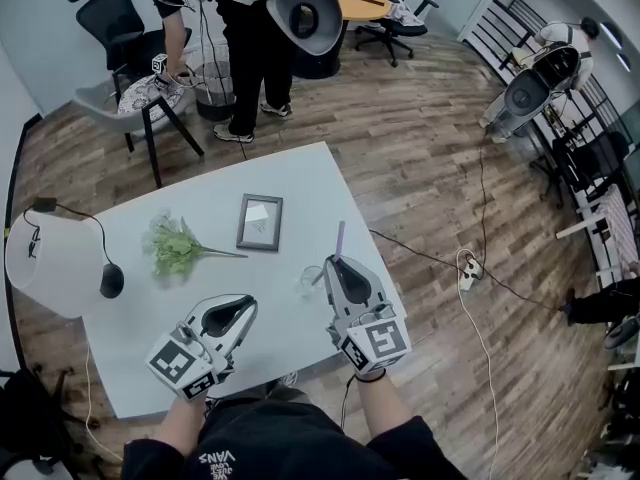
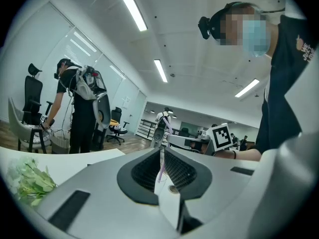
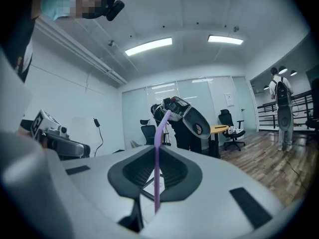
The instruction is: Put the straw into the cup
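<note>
- Right tool is clamped on the straw. The straw is purple and thin, upright between the jaws, with its bent top above them and a short tail below.
- Cup is small and clear, on the white desk, just left of the right tool's tips. The straw's lower end looks to be at the cup's rim; I can't tell whether it's inside.
- Left tool has its jaws together with nothing in them. It sits near the cup on its near-left side, not touching it.
- Handling, my read: the straw is very light, hollow and smooth. It kinks if squeezed hard and can swivel in the pads. The mid-shaft hold below the bend looks right and leaves the tail free to lead in.
- The cup looks light and empty, so it will likely tip or skid if the straw pushes on its wall. Come in from above the cup and release once the tip is under the rim.
- Picture frame and plant are beyond the cup, well apart.
</note>
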`<action>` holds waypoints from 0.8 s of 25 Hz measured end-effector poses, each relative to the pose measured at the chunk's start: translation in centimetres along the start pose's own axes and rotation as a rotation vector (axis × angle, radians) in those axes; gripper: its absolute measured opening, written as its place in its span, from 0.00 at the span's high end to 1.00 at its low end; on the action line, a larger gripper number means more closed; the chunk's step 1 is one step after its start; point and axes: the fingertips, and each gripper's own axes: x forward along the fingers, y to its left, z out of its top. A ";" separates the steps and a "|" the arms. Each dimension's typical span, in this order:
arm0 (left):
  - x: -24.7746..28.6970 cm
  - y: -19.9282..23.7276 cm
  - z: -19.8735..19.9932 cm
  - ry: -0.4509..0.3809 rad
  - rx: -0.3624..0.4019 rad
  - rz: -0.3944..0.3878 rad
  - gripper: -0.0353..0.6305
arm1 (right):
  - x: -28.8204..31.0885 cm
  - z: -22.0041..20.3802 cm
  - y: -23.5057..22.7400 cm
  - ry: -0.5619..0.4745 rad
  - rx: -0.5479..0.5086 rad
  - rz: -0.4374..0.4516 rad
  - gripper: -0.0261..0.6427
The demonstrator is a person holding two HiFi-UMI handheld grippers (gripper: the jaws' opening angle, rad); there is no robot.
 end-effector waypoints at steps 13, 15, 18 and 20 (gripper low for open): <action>0.3 0.3 -0.6 0.014 -0.014 -0.012 0.89 | -0.2 -4.6 -0.2 0.068 0.035 -0.026 0.91; 0.4 0.1 -0.6 0.013 -0.014 -0.017 0.89 | -0.2 -5.2 -0.2 0.080 0.035 -0.028 0.91; 0.5 0.0 -0.9 0.014 -0.014 -0.023 0.89 | -0.3 -6.2 -0.2 0.100 0.037 -0.032 0.91; 0.5 0.1 -1.3 0.015 -0.017 -0.023 0.89 | -0.3 -7.0 -0.1 0.113 0.043 -0.034 0.91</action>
